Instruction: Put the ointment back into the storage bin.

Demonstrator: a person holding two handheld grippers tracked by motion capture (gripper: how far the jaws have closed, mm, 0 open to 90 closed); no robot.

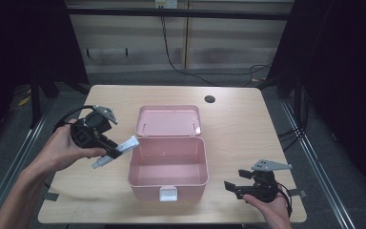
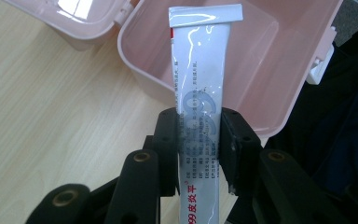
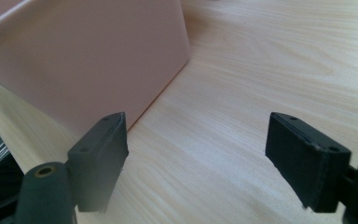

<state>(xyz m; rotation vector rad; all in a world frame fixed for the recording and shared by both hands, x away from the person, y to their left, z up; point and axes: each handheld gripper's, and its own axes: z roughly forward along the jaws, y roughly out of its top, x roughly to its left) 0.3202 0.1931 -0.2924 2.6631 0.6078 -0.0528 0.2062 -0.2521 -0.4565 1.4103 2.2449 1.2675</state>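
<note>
A white tube [image 1: 120,150] with red and grey print is held above the table, just left of an open pink plastic box [image 1: 147,190]. My left gripper [image 1: 110,151] is shut on that tube. In the left gripper view the tube [image 2: 200,70] stands up between the jaws of the left gripper [image 2: 199,135], and its crimped end reaches over the rim of the box [image 2: 270,60]. The inside of the box looks bare. My right gripper [image 1: 231,187] rests low at the box's front right corner. In the right gripper view the right gripper [image 3: 198,144] is open with nothing between its jaws, next to the pink wall [image 3: 88,56].
The box's lid [image 1: 169,120] lies folded back flat behind it, and a white latch [image 1: 167,194] hangs on its front wall. The wooden table [image 1: 248,133] has a round cable hole [image 1: 209,99] near its far edge. Dark curtains flank both sides.
</note>
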